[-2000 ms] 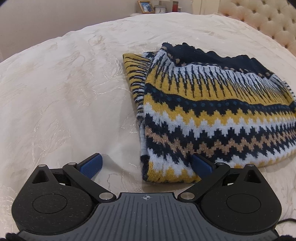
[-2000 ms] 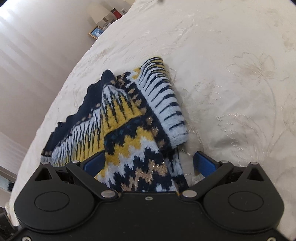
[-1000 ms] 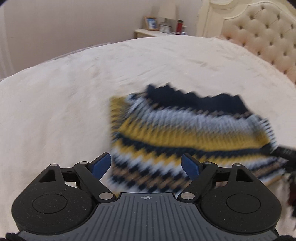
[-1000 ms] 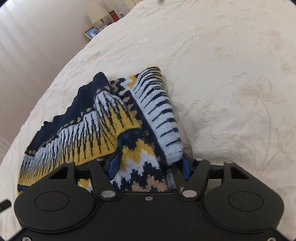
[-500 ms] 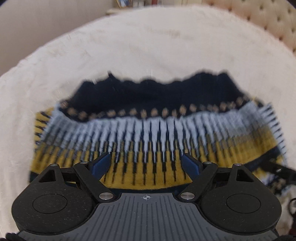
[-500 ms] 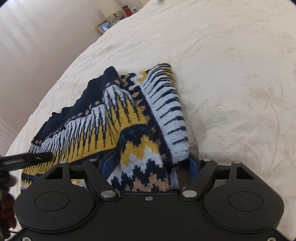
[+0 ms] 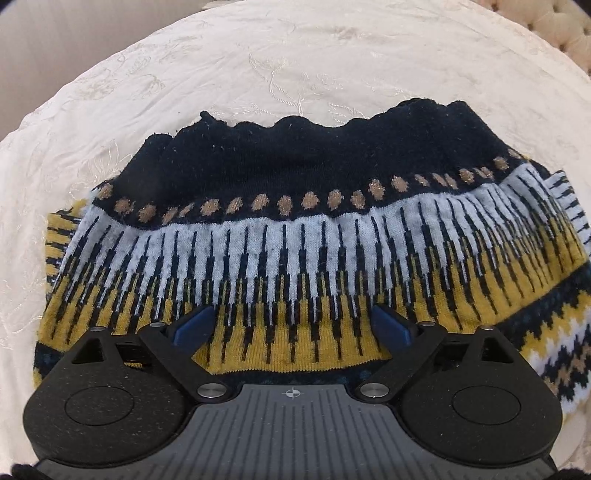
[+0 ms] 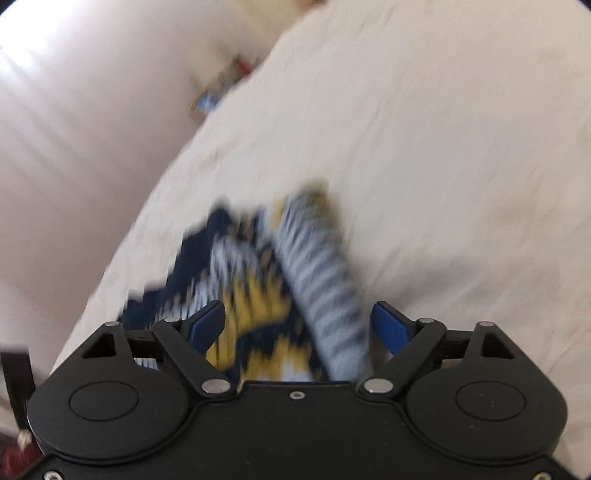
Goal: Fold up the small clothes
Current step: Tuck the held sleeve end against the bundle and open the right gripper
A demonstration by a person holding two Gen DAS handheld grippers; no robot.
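A small knitted sweater (image 7: 295,229) with navy, white, yellow and tan patterns lies folded on a cream bedspread (image 7: 258,66). My left gripper (image 7: 291,325) hovers open over its yellow band, blue pads wide apart, holding nothing. In the blurred right wrist view the sweater (image 8: 288,280) lies bunched between the pads of my right gripper (image 8: 297,325). The jaws stand open with the cloth loose between them.
A tufted cream headboard (image 7: 554,22) is at the far right of the left wrist view. A pale wall and a blurred nightstand with small items (image 8: 218,92) lie beyond the bed edge in the right wrist view.
My right gripper was shut on the sweater's edge and has now opened while moving fast. My left gripper has swung over the sweater from its left side and stays open.
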